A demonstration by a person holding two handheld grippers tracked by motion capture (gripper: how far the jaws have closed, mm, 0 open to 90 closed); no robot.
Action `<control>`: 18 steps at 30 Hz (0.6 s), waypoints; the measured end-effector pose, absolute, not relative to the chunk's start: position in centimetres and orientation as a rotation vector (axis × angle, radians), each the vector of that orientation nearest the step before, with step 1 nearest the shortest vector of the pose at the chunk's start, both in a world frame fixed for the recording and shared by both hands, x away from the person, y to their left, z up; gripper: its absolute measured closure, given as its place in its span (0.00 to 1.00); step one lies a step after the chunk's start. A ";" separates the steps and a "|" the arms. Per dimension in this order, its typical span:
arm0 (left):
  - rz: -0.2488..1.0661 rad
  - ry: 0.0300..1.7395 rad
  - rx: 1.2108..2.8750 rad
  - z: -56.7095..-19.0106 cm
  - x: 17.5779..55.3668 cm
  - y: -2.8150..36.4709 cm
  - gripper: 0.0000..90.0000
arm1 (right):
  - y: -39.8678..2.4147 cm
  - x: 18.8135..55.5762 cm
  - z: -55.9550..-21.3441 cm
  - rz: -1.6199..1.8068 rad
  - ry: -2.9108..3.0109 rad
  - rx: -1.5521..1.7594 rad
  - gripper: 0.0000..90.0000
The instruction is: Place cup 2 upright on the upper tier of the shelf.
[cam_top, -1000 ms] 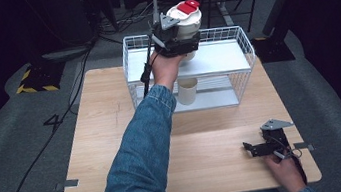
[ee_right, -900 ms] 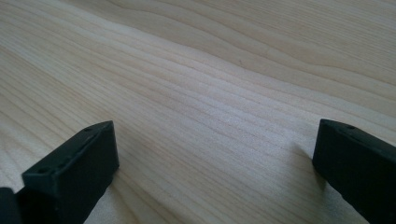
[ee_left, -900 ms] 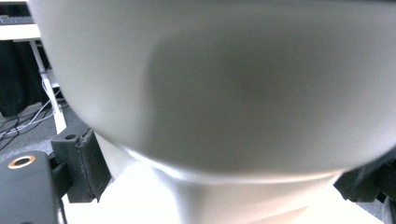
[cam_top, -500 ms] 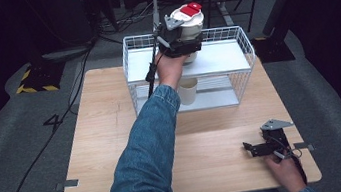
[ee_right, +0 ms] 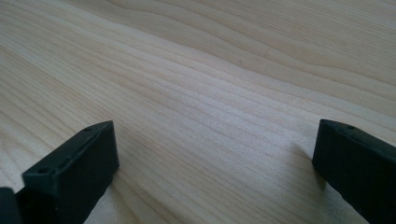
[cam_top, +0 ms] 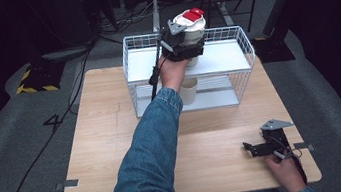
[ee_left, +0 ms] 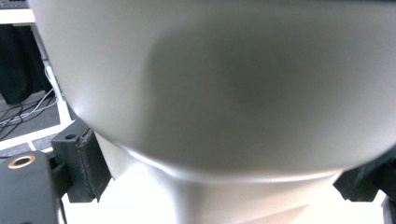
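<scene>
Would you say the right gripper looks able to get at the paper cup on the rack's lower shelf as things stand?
Probably not easily: the left forearm crosses in front of the paper cup, and the right gripper rests open at the table's near right corner.

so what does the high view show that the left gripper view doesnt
High view alone: the white container's red-patched lid, the wire rack on the wooden table, a paper cup on the rack's lower shelf, and the right tongs resting near the table's right corner. Left gripper view alone: black pads pressing the container's sides, seen close. Both: the white container gripped by the left tongs.
</scene>
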State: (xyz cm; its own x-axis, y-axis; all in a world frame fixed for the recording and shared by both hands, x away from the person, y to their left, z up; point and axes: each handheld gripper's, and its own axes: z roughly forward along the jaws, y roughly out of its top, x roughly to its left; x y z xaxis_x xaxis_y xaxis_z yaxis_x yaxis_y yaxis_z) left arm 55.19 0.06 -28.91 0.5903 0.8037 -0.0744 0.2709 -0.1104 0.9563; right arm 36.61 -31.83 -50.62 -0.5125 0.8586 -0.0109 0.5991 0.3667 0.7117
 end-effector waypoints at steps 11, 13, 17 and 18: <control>0.593 0.896 1.677 -29.0 55.0 0.0 0.12 | -31.8 36.6 -50.6 0.933 2.252 1.272 0.00; 0.594 0.897 1.674 -29.1 55.0 0.0 0.12 | -31.8 36.6 -50.6 0.933 2.252 1.271 0.00; 0.596 0.892 1.666 -29.2 55.0 0.0 0.12 | -31.8 36.6 -50.6 0.934 2.252 1.271 0.00; 0.596 0.891 1.663 -29.2 55.0 0.0 0.12 | -31.8 36.6 -50.6 0.933 2.252 1.271 0.00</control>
State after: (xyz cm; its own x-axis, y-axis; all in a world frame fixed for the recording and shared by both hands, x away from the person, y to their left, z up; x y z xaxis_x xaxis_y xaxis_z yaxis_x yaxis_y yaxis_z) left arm 54.96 0.01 -29.25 0.5900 0.8052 -0.0603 0.2524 -0.1130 0.9610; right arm 36.61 -31.83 -50.62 -0.5128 0.8585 -0.0113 0.5988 0.3670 0.7118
